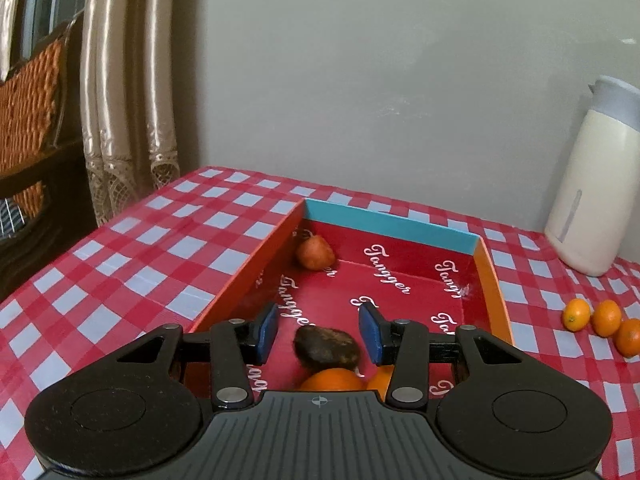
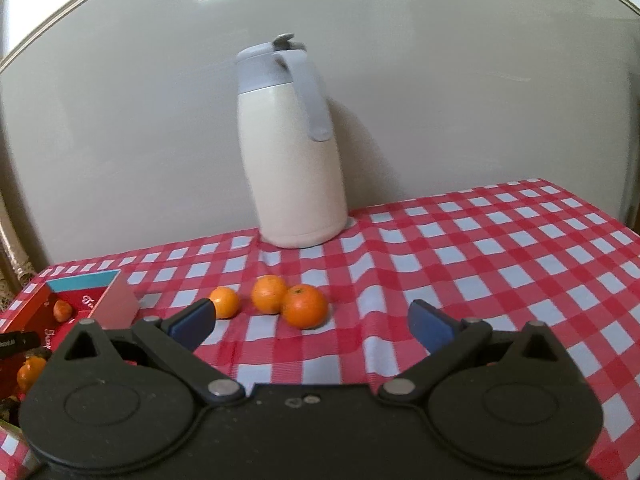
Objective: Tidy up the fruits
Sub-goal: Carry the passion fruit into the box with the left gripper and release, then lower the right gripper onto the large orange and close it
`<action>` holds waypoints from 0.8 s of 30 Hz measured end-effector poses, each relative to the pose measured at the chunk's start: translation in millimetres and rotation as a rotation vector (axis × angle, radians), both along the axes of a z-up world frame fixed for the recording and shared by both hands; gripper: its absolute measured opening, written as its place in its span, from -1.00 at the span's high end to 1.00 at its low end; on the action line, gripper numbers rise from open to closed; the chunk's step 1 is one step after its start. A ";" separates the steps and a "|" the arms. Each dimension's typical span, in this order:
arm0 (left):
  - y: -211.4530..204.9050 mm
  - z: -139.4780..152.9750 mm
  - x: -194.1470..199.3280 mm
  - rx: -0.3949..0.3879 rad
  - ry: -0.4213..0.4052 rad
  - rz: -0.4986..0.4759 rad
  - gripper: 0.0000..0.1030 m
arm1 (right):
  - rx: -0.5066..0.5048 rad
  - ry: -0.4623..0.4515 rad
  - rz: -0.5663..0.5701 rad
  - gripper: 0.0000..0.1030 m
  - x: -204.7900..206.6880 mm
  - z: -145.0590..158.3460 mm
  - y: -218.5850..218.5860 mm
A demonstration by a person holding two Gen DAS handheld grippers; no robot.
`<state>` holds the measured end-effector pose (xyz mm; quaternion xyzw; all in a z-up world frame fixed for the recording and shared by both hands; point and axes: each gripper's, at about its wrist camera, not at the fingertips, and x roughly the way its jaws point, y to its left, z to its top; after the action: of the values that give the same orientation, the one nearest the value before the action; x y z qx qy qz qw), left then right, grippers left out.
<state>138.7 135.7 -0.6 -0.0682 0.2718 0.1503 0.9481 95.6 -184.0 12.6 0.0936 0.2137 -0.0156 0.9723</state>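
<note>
Right wrist view shows three oranges (image 2: 280, 300) on the checked cloth just ahead of the right gripper (image 2: 312, 322), spread wide and empty (the left gripper (image 1: 318, 332), also apart and empty, hangs over the red box (image 1: 494, 276)).

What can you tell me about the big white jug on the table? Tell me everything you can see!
The jug is tall and cream-white, with a smooth body that widens toward its base. Its top is grey-blue: a lid with a small thumb lever, and a long curved handle running down one side. It looks like an insulated flask of plastic or coated metal. The lid is shut. It stands upright on the red-and-white checked tablecloth, close to the wall, behind three oranges. Nothing but the cloth touches it.
</note>
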 end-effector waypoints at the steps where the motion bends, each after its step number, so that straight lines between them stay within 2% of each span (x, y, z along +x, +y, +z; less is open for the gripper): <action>1: 2.1 0.6 -1.6 -0.006 -0.004 0.002 0.12 | -0.001 0.001 0.008 -0.99 1.0 0.0 2.4; 3: 2.6 2.9 -5.4 0.001 -0.013 -0.003 0.09 | -0.005 0.002 0.018 -0.99 2.4 -0.4 6.7; 7: 1.3 10.4 -18.3 0.036 -0.048 0.000 -0.39 | -0.008 0.011 0.041 -0.99 5.6 -1.9 14.5; 8: 0.4 12.5 -21.8 0.044 -0.059 0.003 -0.45 | -0.007 0.012 0.046 -0.99 6.4 -2.2 16.5; 12: -3.7 16.6 -33.7 0.044 -0.074 -0.005 -0.52 | -0.014 0.018 0.064 -0.99 9.1 -3.5 22.8; 14: -8.5 15.8 -38.0 0.043 -0.070 -0.015 -0.64 | -0.019 0.023 0.071 -0.99 10.6 -4.7 24.4; 16: -13.5 15.7 -42.3 0.044 -0.075 -0.027 -0.69 | -0.026 0.028 0.074 -0.99 12.0 -6.0 24.5; 24: -30.6 16.5 -56.1 0.069 -0.106 -0.043 -0.79 | -0.047 0.070 0.058 -0.99 26.0 -13.8 11.8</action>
<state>82.5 105.2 16.0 -0.0373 0.2173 0.1355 0.9659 121.6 -172.2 -1.2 0.0639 0.2496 0.0044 0.9662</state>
